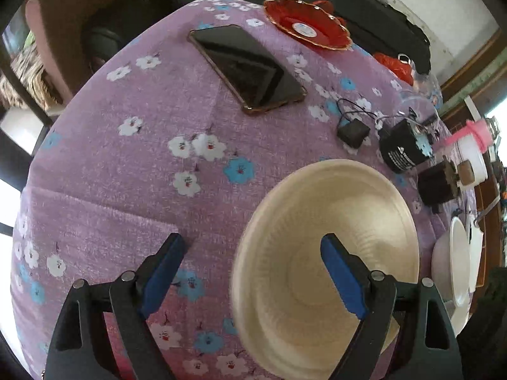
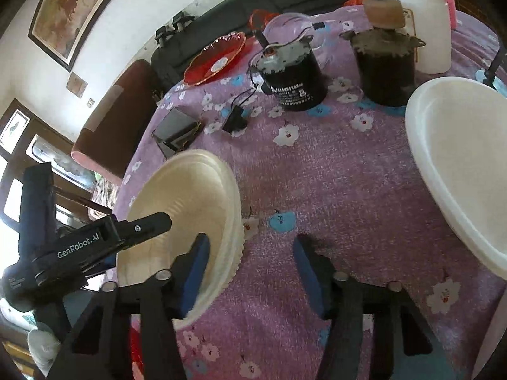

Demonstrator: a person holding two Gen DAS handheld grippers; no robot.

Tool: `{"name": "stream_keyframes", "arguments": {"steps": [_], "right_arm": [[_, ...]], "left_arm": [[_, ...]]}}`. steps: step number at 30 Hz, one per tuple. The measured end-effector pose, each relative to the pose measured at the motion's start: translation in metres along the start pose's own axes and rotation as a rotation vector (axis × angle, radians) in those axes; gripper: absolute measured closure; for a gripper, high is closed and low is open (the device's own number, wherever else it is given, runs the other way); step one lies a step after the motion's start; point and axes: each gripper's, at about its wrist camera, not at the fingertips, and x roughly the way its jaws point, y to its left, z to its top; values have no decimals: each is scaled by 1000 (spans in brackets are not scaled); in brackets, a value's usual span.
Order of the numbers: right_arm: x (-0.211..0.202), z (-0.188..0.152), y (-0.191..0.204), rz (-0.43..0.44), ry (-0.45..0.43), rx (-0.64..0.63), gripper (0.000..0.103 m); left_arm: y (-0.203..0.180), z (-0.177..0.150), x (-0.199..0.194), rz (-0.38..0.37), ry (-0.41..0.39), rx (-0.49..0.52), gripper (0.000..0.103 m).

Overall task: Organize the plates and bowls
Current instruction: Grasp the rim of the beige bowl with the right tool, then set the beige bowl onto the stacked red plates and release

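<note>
A stack of cream paper bowls [image 1: 326, 253] sits on the purple flowered tablecloth [image 1: 126, 158], also in the right wrist view [image 2: 190, 209]. My left gripper [image 1: 253, 250] is open, its right finger over the bowl's inside and its left finger outside the rim. My right gripper [image 2: 252, 253] is open, its left finger inside the bowl at the rim, its right finger over the cloth. A white bowl [image 2: 453, 164] stands to the right. A red scalloped plate [image 1: 307, 27] lies at the far edge, and shows in the right wrist view [image 2: 215, 58].
A black phone [image 1: 247, 66] lies on the cloth. Two black cylindrical motors [image 2: 293, 76] [image 2: 388, 66], a small black adapter [image 2: 236, 120], and a white container [image 2: 418, 19] stand at the back. White bowls [image 1: 459, 262] sit at the right edge.
</note>
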Motion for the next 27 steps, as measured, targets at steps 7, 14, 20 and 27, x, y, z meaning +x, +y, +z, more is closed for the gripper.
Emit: {"name": "stream_keyframes", "arguments": {"steps": [7,14,20,27], "right_arm": [[-10,-13,11,-31,7,-55,87],[-60,-36,24,-3,-42,-99,87],[-108,-67,57,34,-81,-181,87],[-107,-121,110,82,-23,-297,87]], "left_arm": [[-15,-13,-9,20,36,55,80],[-24,-50,-63,25,-45,87,80],[-6,-90,-124,5,-135,64,80],[51,-149,-166,59,-221,-27,79]]}}
